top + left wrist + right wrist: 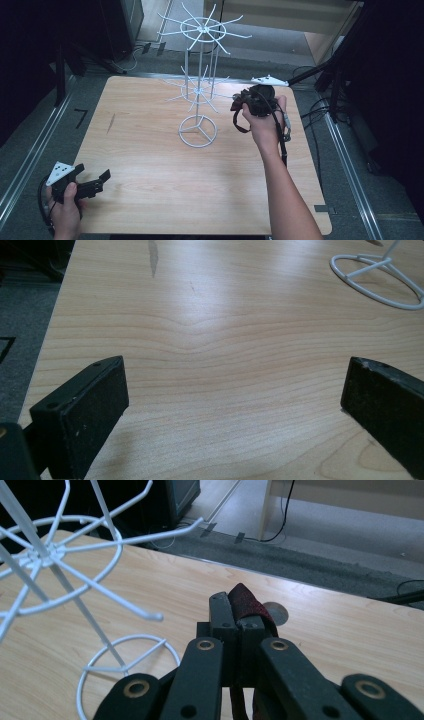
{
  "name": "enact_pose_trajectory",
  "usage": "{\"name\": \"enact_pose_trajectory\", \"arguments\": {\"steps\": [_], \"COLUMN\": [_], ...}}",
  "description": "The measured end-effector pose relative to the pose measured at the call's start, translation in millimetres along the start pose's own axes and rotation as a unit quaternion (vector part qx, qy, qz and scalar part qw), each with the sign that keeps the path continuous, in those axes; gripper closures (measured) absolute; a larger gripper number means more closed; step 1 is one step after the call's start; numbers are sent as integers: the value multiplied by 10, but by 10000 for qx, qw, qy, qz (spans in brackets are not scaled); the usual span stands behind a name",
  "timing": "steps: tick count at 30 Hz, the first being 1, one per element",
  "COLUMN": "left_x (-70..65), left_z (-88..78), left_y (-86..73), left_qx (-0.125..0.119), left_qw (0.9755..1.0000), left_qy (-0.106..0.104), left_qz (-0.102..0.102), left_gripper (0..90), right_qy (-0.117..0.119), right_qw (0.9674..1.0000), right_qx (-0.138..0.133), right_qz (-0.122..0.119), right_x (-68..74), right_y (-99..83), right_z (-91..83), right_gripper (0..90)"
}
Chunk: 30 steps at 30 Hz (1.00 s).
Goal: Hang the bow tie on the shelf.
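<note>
— Count of items?
— One white wire rack [198,100] near the table's [150,165] far edge; one dark strap [247,607].
— Grippers?
— Right gripper [239,611] pinches the strap beside the rack; left gripper [95,184], spread, at the near-left corner.

Strap [248,605] mostly hidden between right gripper's [237,612] closed jaws — only dark red loop sticks out on top. White wire rack [65,575] cut off at left and top edge. Left gripper's [235,405] jaws cut off at bottom edge — table [225,330] too.
</note>
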State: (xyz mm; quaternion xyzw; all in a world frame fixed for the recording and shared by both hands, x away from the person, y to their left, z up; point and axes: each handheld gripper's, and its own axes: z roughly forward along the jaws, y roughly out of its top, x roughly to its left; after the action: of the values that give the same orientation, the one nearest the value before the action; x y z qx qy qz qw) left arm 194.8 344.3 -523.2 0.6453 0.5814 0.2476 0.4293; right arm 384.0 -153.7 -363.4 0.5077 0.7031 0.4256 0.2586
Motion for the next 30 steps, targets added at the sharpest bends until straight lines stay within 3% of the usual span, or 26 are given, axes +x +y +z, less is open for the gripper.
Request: {"name": "enact_pose_trajectory", "arguments": {"steps": [15,30], "left_x": [-2,-3], "left_z": [1,3], "left_y": [1,1], "left_qx": [-2,-7], "left_qw": [10000,10000], "left_qy": [-8,-14], "left_qz": [0,-4], "left_gripper": [0,0], "right_qy": [-87,109], "right_qw": [9998,9995], "right_qx": [-191,-302], "right_qz": [-55,-44], "right_x": [192,407], "right_y": [184,227], "right_z": [103,104], "right_gripper": [900,900]}}
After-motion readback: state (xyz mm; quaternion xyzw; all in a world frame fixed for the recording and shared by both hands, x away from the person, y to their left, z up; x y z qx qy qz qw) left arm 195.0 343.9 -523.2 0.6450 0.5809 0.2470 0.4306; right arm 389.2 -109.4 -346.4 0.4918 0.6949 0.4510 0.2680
